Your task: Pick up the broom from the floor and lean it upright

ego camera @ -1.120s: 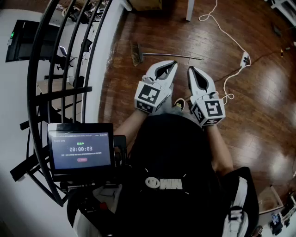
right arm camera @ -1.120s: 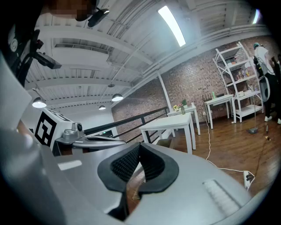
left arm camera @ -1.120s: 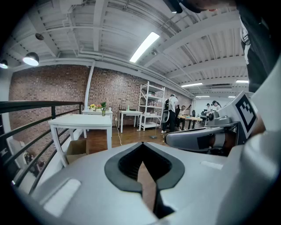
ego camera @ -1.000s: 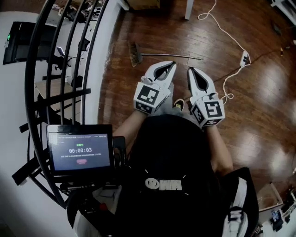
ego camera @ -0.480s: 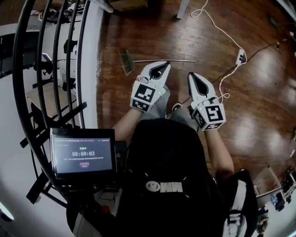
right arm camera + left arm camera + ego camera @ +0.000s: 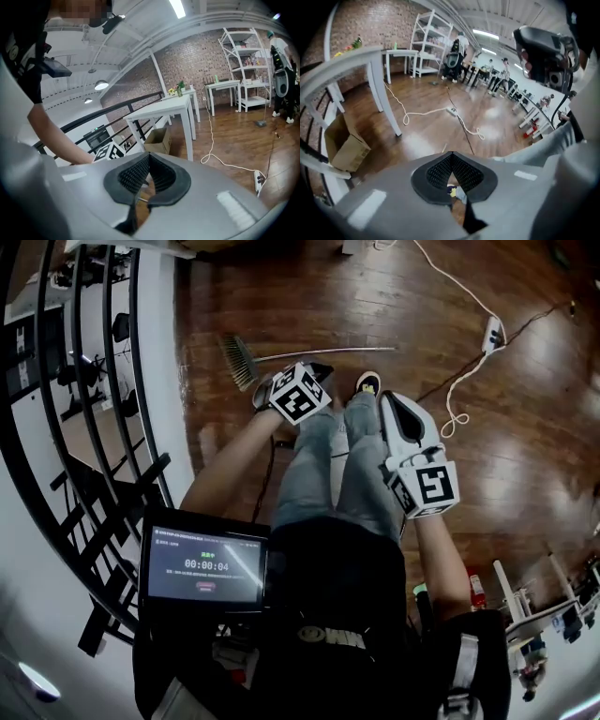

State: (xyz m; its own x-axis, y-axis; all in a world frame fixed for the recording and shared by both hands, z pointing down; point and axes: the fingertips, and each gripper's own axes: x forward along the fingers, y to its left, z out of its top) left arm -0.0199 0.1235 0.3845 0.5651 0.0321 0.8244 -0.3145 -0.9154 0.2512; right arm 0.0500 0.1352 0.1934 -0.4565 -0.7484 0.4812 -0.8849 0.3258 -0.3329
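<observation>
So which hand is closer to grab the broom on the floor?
Left, probably. The left gripper reaches down close to the broom, while the right gripper sits farther back over the leg. Both have shut jaws, so it must open first.

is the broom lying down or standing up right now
Lying down. The broom lies flat on the wood floor, its whole handle along the boards, leaning on nothing.

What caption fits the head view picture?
Broom lies on wood floor; shut left hand-held gripper near its handle, shut right hand-held gripper farther back.
</observation>
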